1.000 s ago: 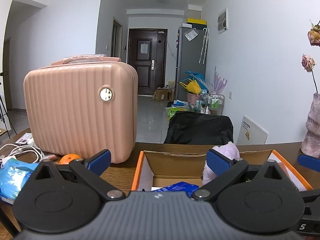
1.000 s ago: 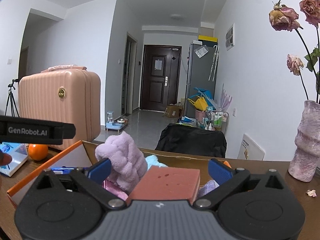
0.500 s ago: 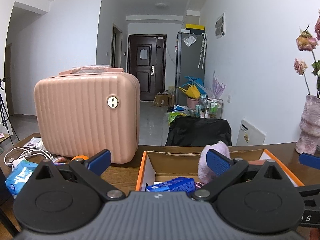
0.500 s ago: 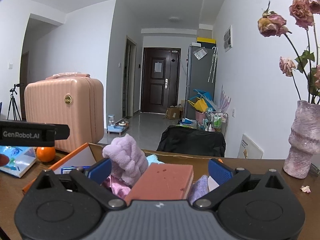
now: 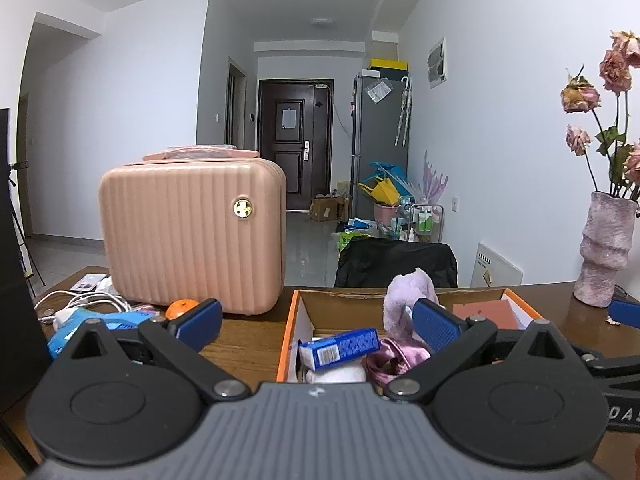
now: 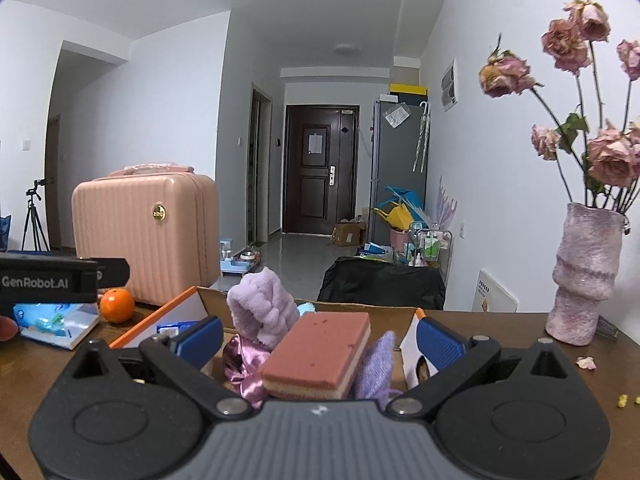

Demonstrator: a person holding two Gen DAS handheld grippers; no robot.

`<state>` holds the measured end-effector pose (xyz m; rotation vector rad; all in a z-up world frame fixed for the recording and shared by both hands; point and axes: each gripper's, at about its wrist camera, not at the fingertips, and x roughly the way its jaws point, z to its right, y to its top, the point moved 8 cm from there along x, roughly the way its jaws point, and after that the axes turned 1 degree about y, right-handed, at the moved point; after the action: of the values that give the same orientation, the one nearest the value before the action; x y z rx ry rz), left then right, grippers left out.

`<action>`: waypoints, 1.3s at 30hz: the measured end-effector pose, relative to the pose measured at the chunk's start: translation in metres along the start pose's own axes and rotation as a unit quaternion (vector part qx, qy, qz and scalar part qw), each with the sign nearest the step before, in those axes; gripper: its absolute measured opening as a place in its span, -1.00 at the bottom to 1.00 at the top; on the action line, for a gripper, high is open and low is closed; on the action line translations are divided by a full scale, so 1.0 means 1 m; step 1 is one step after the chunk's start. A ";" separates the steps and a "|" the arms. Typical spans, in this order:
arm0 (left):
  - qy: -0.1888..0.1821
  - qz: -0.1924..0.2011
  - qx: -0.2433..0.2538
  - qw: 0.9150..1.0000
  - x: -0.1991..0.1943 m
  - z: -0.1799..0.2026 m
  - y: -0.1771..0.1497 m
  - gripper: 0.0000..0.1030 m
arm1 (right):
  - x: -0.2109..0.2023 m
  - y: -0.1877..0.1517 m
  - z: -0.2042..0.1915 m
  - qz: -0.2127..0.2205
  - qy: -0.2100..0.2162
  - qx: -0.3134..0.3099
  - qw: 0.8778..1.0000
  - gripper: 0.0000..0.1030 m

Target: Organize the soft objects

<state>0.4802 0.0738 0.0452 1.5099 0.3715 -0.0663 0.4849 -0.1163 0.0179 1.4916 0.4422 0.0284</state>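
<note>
An open cardboard box with orange edges (image 5: 289,320) (image 6: 160,314) stands on the wooden table. It holds a fluffy lilac plush (image 5: 408,300) (image 6: 262,308), a pink layered sponge (image 6: 320,354) (image 5: 486,314), a blue tissue pack (image 5: 342,348), a shiny pink scrunchie (image 5: 394,358) (image 6: 244,366) and a lilac knit piece (image 6: 376,366). My left gripper (image 5: 316,324) is open and empty, held just in front of the box's left part. My right gripper (image 6: 320,338) is open and empty, with the sponge between its fingers' lines but apart from them.
A pink hard case (image 5: 192,236) (image 6: 148,236) stands left of the box, with an orange (image 5: 182,308) (image 6: 117,305), a blue packet (image 5: 80,326) (image 6: 56,322) and white cables (image 5: 80,302). A vase of dried roses (image 5: 606,252) (image 6: 586,276) stands right.
Both grippers have drawn back and risen a little from the box, so more of its contents and the table show. Both stay open.
</note>
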 end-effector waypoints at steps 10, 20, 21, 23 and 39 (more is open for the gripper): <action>-0.003 0.010 0.005 1.000 -0.063 0.002 -0.015 1.00 | -0.067 -0.010 0.000 0.019 -0.001 0.015 1.000 1.00; -0.018 0.030 0.004 0.999 -0.154 0.000 -0.052 1.00 | -0.151 -0.032 -0.005 0.047 0.011 0.012 0.999 1.00; -0.018 0.030 0.009 0.999 -0.161 0.000 -0.057 1.00 | -0.159 -0.036 -0.005 0.046 0.010 0.013 0.999 1.00; -0.014 0.029 0.014 0.999 -0.172 -0.002 -0.066 1.00 | -0.172 -0.045 -0.004 0.042 0.011 0.015 0.999 1.00; -0.009 0.014 0.022 1.000 -0.239 -0.018 -0.120 1.00 | -0.259 -0.101 -0.005 0.018 0.001 0.018 1.000 1.00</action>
<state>0.2192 0.0385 -0.0033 1.5560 0.3368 -0.0660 0.2196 -0.1951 -0.0108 1.5355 0.4205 0.0500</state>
